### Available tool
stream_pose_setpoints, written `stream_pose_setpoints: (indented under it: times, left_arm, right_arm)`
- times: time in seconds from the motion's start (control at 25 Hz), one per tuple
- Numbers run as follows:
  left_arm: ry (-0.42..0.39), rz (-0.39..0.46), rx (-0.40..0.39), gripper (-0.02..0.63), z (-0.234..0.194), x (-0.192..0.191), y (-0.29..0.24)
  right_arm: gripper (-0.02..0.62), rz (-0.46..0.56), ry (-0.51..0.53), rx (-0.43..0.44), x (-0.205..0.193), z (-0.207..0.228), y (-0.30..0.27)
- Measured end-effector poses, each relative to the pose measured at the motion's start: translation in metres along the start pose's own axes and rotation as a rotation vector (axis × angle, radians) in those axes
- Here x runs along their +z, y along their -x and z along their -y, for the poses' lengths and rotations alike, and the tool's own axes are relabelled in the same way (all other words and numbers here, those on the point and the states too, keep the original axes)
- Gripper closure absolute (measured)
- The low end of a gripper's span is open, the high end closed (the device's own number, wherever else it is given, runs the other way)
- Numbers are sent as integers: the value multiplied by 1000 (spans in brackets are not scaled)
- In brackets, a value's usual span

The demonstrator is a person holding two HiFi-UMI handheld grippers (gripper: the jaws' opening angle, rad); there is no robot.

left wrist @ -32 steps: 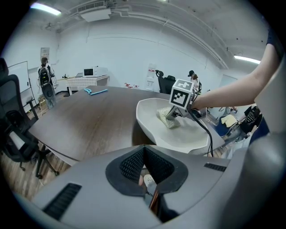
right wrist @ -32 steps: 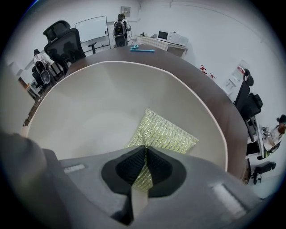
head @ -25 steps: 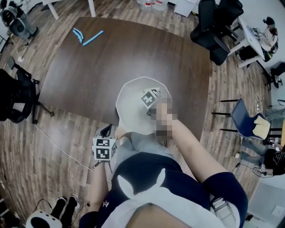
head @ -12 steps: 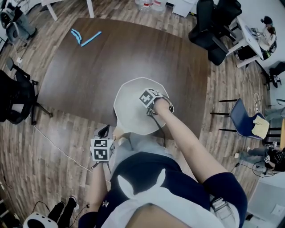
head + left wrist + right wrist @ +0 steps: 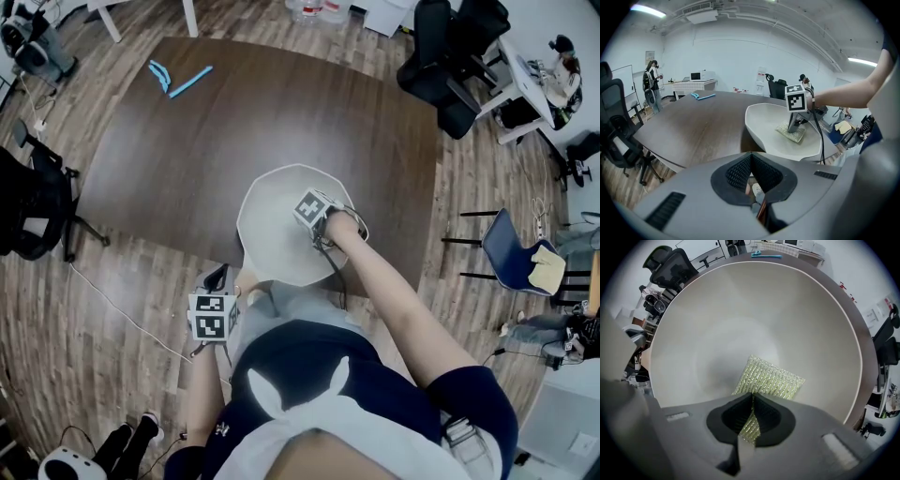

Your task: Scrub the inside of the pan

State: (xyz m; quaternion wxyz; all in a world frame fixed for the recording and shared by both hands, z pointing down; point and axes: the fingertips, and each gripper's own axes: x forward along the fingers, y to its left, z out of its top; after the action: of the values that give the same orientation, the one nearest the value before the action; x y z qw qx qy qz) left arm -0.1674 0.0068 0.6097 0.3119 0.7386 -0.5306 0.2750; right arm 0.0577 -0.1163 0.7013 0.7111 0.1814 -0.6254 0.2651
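Sponge pinched in right tongs inside pan; left tongs pressed together

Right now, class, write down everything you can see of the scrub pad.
The pad is a flat, rectangular, yellow-green cushion with a glittery woven mesh skin. It lies inside the pale pan, face against its surface. The right gripper, pointing down, is shut on one edge.
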Motion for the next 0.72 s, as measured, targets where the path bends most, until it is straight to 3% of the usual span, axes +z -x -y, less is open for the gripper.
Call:
stream_pose_setpoints:
  times: [0.72]
  left_arm:
    - [2, -7, 15, 603, 2, 2, -3]
  right_arm:
    - [581, 58, 19, 199, -13, -51, -8]
